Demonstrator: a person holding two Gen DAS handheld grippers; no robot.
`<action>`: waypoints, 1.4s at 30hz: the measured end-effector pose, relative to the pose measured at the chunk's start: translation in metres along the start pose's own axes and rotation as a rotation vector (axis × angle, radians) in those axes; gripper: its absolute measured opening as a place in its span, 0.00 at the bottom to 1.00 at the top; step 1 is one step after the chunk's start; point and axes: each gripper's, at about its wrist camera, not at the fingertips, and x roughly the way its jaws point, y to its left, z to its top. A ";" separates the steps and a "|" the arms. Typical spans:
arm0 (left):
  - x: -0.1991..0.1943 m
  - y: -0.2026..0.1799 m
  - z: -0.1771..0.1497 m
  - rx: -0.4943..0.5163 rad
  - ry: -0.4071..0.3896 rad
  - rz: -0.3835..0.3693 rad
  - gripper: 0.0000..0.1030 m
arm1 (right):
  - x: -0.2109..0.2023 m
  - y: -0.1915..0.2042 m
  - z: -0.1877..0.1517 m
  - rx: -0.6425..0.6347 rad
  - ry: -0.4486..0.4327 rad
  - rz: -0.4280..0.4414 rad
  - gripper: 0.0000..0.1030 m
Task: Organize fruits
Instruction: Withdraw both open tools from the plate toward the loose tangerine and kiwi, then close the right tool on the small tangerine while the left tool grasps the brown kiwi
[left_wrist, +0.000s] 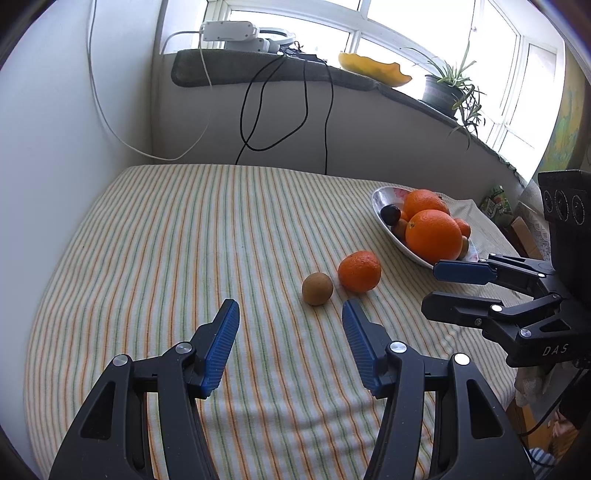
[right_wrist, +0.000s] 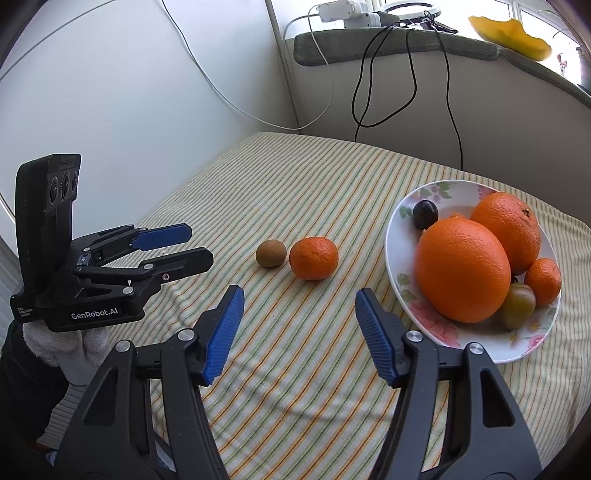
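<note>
A brown kiwi (left_wrist: 317, 283) (right_wrist: 270, 253) and a mandarin (left_wrist: 359, 271) (right_wrist: 313, 257) lie side by side on the striped cloth. A floral plate (right_wrist: 430, 325) (left_wrist: 382, 195) at the right holds two large oranges (right_wrist: 462, 269), a dark plum (right_wrist: 425, 214), a small mandarin and a greenish fruit. My left gripper (left_wrist: 290, 308) (right_wrist: 195, 245) is open and empty, just short of the kiwi. My right gripper (right_wrist: 299, 295) (left_wrist: 439, 286) is open and empty, in front of the mandarin, left of the plate.
The striped cloth (left_wrist: 184, 240) covers the table, which stands in a wall corner. Black and white cables (right_wrist: 406, 74) hang from the window ledge behind. A yellow dish (left_wrist: 373, 68) and a potted plant (left_wrist: 447, 88) stand on the ledge.
</note>
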 end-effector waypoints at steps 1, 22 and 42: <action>0.001 0.000 0.000 0.004 0.000 -0.003 0.56 | 0.002 0.000 0.000 0.003 0.003 0.002 0.60; 0.034 -0.011 0.005 0.051 0.062 -0.086 0.36 | 0.041 0.000 0.015 0.113 0.030 -0.045 0.42; 0.057 -0.014 0.008 0.109 0.103 -0.083 0.28 | 0.059 -0.004 0.025 0.180 0.037 -0.077 0.39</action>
